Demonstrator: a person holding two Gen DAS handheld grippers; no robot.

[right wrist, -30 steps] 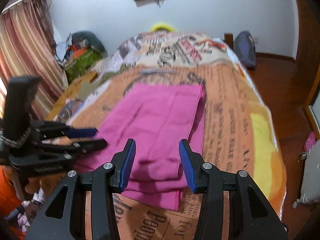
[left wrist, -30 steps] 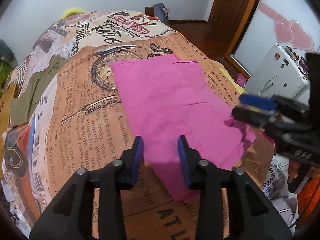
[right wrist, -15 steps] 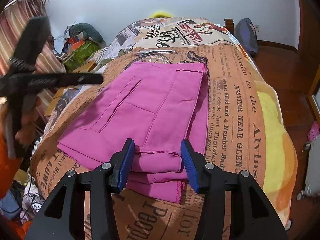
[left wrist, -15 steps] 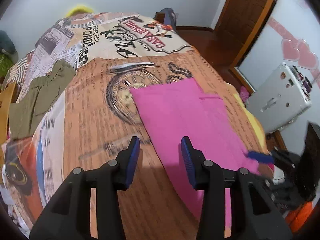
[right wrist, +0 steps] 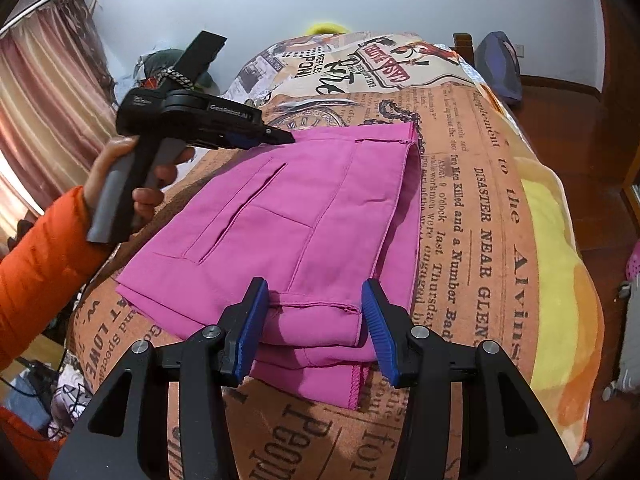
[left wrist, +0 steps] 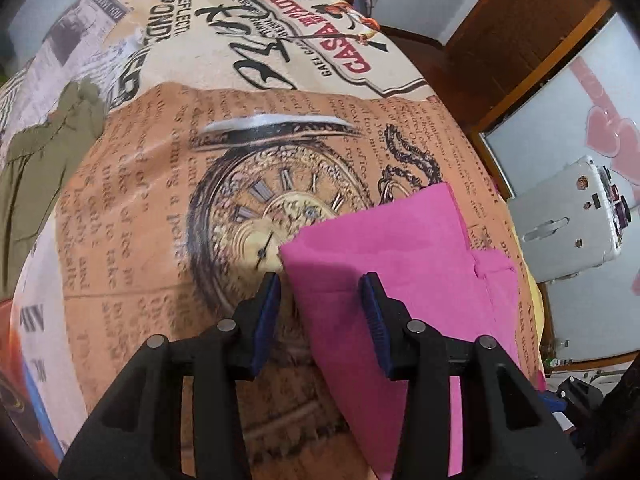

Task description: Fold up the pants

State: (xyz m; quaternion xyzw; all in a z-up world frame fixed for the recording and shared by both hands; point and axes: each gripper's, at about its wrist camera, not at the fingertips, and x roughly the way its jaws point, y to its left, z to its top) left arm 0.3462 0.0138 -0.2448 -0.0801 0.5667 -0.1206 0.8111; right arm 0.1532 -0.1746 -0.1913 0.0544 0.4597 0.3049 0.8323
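**Matt cloth on a printed bed, hard plastic tools**

The pants point(right wrist: 320, 216) are a matt magenta woven cloth, smooth, with neat stitched seams and an overlocked raw edge. The bedspread point(right wrist: 480, 208) under them is a soft, faintly fuzzy printed fabric in newspaper pattern, without shine. The right gripper point(right wrist: 314, 322) has matt black plastic arms with small bright metal pins, and its fingers point(right wrist: 250, 320) carry ribbed blue pads that look rubbery. The left gripper point(left wrist: 318, 310) is built alike; its handle point(right wrist: 120, 196) in the right wrist view is smooth grey plastic. The sleeve point(right wrist: 36, 256) is slightly glossy orange cloth. The floor point(right wrist: 560, 92) is polished reddish wood.
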